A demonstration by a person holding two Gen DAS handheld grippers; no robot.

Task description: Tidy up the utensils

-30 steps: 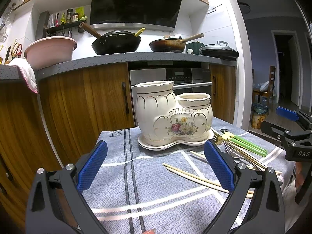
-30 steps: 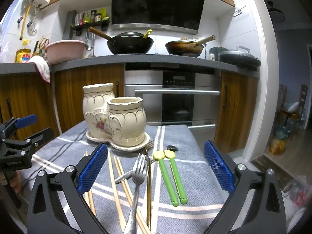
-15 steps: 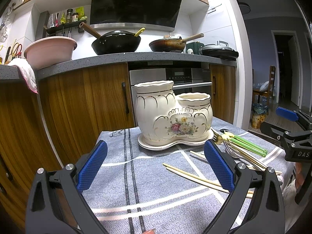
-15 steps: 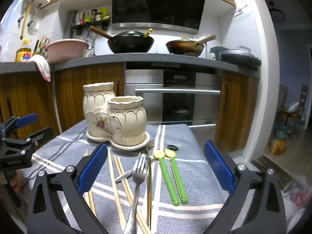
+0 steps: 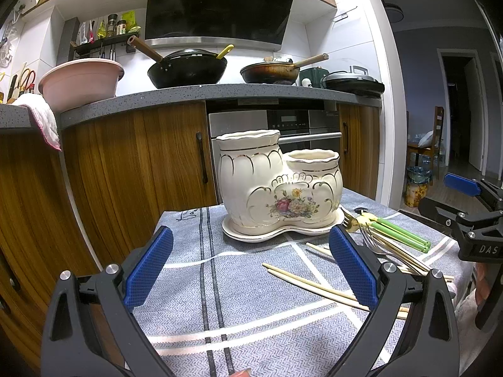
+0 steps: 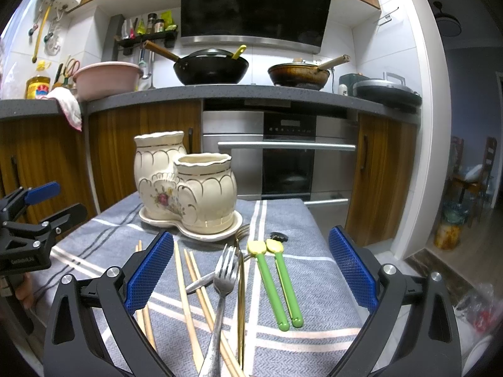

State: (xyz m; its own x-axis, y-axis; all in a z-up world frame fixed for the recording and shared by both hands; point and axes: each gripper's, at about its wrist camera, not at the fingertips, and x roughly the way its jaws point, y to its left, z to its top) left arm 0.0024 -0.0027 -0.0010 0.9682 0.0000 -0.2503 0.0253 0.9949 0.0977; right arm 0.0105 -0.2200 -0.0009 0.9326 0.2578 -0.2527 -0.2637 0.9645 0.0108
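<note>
Ahead of my jaws runs a grey speckled counter point(image 6: 220, 92) over wooden cabinets point(image 6: 141, 157), with a built-in oven point(image 6: 287, 154) in the middle. Above it hangs a black range hood point(image 6: 256, 3) against white tiled wall point(image 6: 383, 50). Far right of me, a dim doorway point(image 5: 459, 113) opens onto a wooden chair point(image 5: 435, 138).
</note>
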